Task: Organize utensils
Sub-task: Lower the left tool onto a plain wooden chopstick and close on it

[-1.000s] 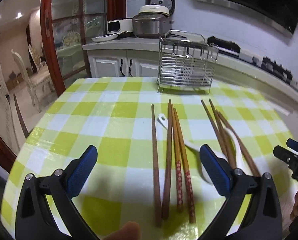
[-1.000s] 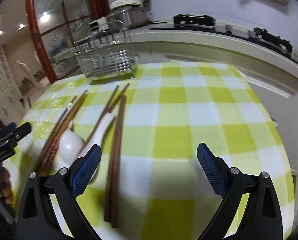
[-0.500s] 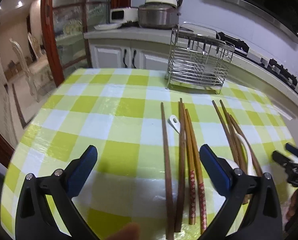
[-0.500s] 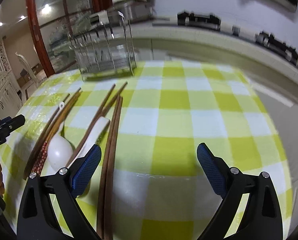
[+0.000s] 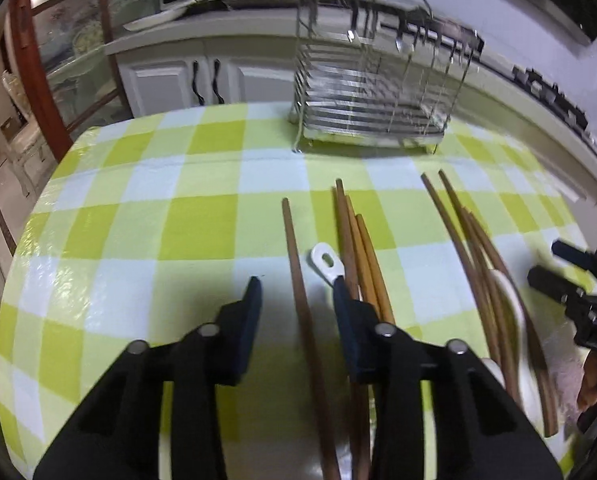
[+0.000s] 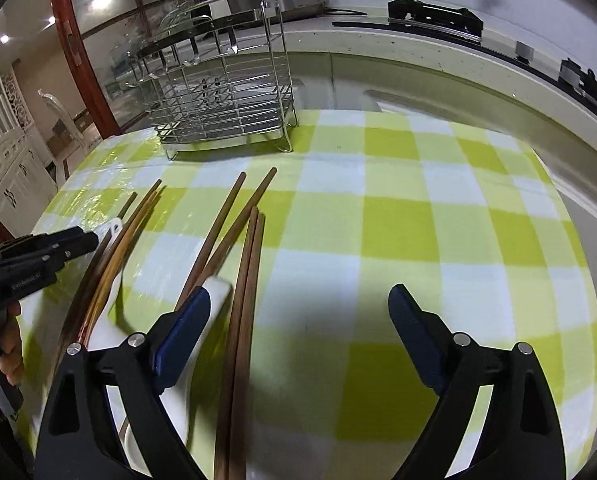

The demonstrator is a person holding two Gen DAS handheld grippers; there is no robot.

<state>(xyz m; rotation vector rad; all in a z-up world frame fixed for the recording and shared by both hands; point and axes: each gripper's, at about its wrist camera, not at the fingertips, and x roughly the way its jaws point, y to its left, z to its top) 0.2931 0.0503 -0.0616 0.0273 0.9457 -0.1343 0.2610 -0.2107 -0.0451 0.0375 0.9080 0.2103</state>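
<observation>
Chopstick [image 5: 298, 280] lies untouched between the left gripper [image 5: 294, 308] jaws, which have just been closing.

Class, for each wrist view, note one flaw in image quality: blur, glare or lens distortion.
Left wrist view: the wire rack is smeared by motion blur. Right wrist view: the counter edge bows from fisheye distortion, and glare streaks the tablecloth.

Both grippers, left gripper [image 5: 296, 300] and right gripper [image 6: 300, 308], are black plastic with blue-padded fingers [image 6: 182, 330], silver pivot screws [image 5: 383, 330] and faint white lettering.
</observation>
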